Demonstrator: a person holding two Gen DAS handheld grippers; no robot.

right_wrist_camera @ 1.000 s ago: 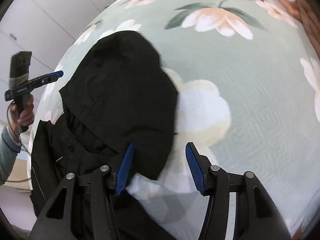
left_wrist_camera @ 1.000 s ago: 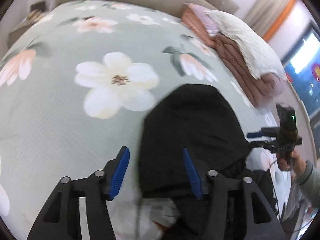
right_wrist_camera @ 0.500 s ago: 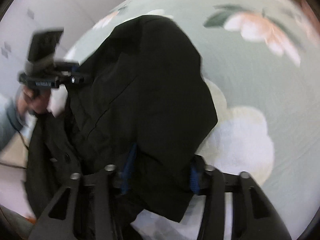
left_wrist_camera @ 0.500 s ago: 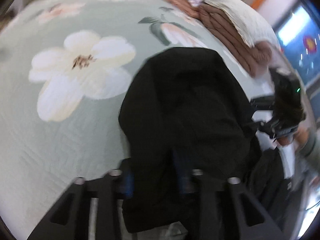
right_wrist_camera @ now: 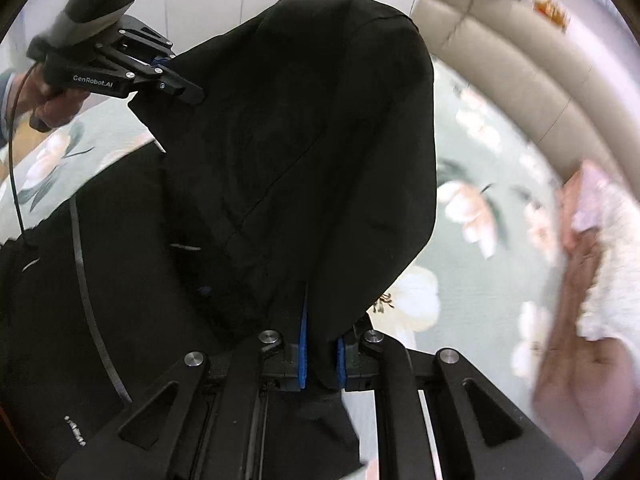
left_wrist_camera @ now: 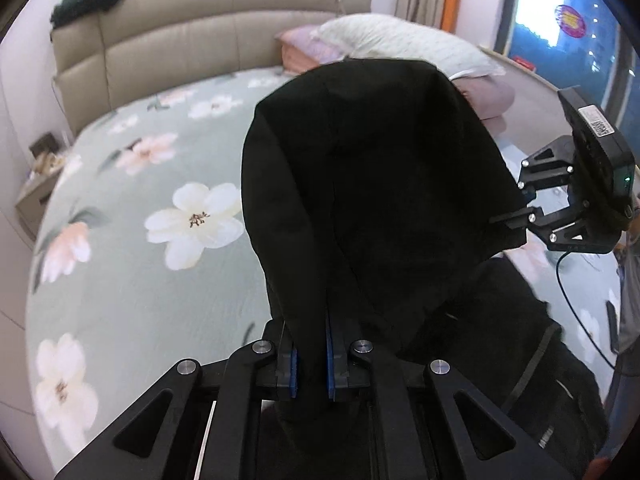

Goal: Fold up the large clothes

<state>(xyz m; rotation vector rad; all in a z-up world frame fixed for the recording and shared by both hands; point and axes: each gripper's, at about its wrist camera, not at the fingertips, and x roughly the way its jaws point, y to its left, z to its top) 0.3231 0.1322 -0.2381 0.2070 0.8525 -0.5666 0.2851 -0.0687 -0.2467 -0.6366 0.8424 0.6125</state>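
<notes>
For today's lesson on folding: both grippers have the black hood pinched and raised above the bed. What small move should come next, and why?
Probably carry the hood forward and down over the jacket body, then let go. The left gripper and right gripper each clamp one edge, so the hood hangs raised and taut between them, while the rest of the garment lies on the floral bedspread below.

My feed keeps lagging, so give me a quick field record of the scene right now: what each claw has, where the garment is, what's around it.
left claw: shut on black jacket hood edge
right claw: shut on the opposite hood edge
black jacket: hood raised between both claws, body hanging below toward the bed
bed: green floral bedspread, under the jacket
headboard: beige, padded, far side
folded bedding: white and pink stack by the headboard, apart from the jacket
fold status: not yet started
</notes>
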